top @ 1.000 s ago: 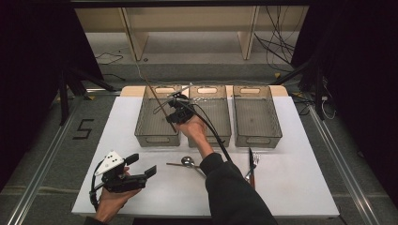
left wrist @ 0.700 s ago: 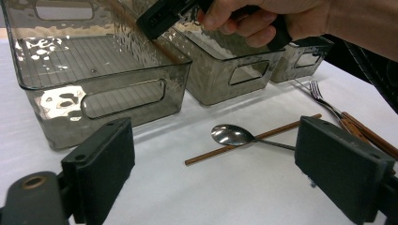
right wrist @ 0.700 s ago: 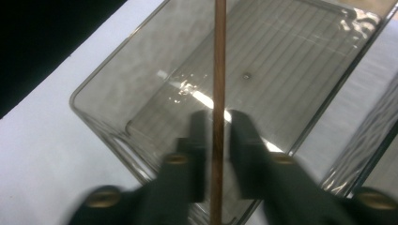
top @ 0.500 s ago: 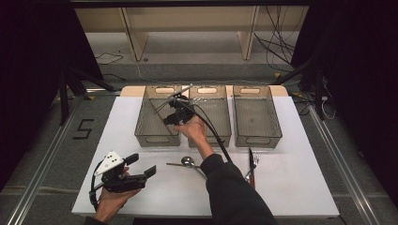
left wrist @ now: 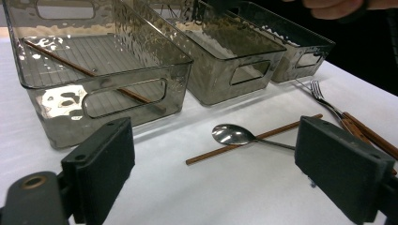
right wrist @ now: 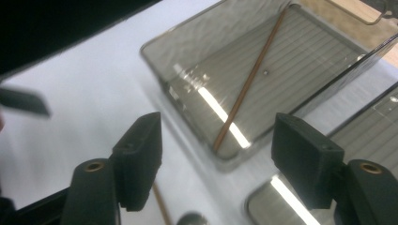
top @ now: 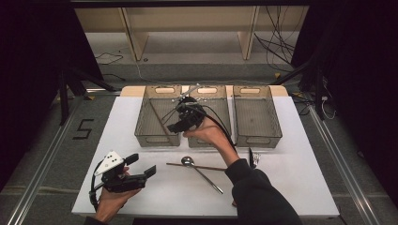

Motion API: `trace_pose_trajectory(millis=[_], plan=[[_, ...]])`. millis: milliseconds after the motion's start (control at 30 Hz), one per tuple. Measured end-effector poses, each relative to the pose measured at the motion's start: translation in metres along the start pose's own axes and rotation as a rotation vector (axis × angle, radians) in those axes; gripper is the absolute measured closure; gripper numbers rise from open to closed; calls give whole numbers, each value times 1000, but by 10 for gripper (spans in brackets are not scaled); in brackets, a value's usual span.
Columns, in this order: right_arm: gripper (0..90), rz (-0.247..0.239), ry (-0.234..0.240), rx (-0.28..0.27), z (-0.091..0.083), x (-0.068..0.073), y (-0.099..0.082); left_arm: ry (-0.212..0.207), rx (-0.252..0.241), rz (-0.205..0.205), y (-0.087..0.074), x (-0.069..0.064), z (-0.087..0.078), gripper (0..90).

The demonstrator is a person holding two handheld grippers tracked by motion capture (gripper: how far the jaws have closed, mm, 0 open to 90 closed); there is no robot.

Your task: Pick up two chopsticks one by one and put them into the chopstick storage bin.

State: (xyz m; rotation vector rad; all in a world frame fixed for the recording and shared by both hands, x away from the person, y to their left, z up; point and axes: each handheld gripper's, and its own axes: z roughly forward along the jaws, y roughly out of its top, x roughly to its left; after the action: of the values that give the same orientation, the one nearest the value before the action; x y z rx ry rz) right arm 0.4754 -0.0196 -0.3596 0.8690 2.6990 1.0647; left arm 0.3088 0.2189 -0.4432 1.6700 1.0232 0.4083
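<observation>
My right gripper [top: 175,126] hangs over the near edge of the left grey bin [top: 141,123]. Its jaws have just been opening and stand open with nothing between them [right wrist: 217,126]. One brown chopstick [right wrist: 248,79] lies slantwise on that bin's floor below. My left gripper [top: 142,165] rests low at the table's front left, open and empty [left wrist: 213,154], facing a steel spoon [left wrist: 232,134] that lies across another chopstick [left wrist: 277,132] on the white table. A fork [left wrist: 324,96] and more chopsticks [left wrist: 371,133] lie to the right.
The middle bin [top: 223,123] and the right bin [top: 277,126] stand in a row beside the left one along the table's back. My right forearm reaches across the table's middle, above the spoon's handle [top: 209,180]. Cables lie on the floor beyond.
The right hand has drawn back from over the left bin toward the near side and risen a little. The left hand has kept still.
</observation>
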Motion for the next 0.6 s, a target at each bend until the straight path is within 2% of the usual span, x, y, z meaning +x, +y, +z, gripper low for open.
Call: trace_pose_trajectory(millis=[133,300,400,600], plan=[[317,-66,16,25,-12,4,-13,1,0,-1,0,0,0,119],[311,-95,33,49,-24,6,-32,3,2,-4,0,0,0,118],[311,-129,31,72,-29,6,-43,2,3,-2,0,0,0,119],[311,-159,16,121,-36,8,-58,2,4,-2,0,0,0,118]])
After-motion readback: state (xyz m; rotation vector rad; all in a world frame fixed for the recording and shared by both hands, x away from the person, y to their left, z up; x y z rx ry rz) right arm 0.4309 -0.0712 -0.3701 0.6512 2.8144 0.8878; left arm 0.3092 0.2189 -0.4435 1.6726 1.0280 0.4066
